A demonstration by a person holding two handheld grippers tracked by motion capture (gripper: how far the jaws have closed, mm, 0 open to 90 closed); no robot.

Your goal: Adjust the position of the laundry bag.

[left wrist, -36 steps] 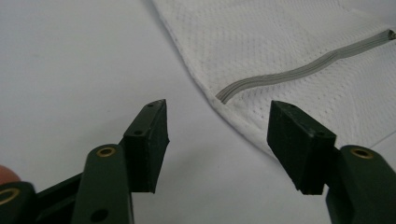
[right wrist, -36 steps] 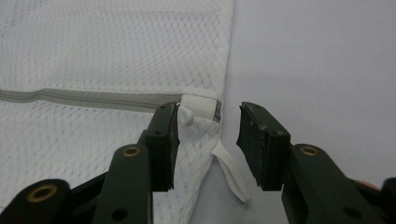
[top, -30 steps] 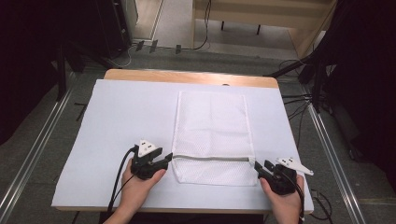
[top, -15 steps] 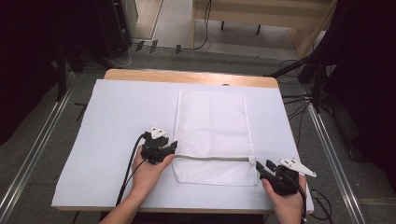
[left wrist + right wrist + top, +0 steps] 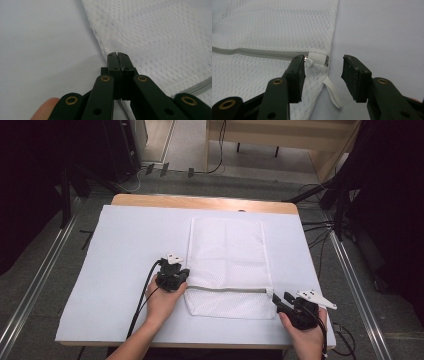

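Observation:
A white mesh bag (image 5: 227, 250) lies flat on the white-covered table (image 5: 125, 245), with a grey zipper (image 5: 227, 289) running across near its front end. My left gripper (image 5: 182, 276) sits at the bag's left edge by the zipper. Its jaws have just been closing and now stand pressed together (image 5: 117, 55) on the edge of the mesh (image 5: 162, 37). My right gripper (image 5: 277, 299) is at the zipper's right end. Its jaws have just been opening a little, and it stands open (image 5: 323, 60) astride the zipper slider (image 5: 309, 62) and its white pull tab (image 5: 332, 92), gripping neither.
The table's wooden far edge (image 5: 200, 202) shows beyond the white cover. Black cables trail from both grippers toward the front edge. Metal rails and dark stands flank the table on the floor.
My left gripper has slid right across the cover to the bag's left edge and shut there. The right hand has kept its place at the zipper's right end.

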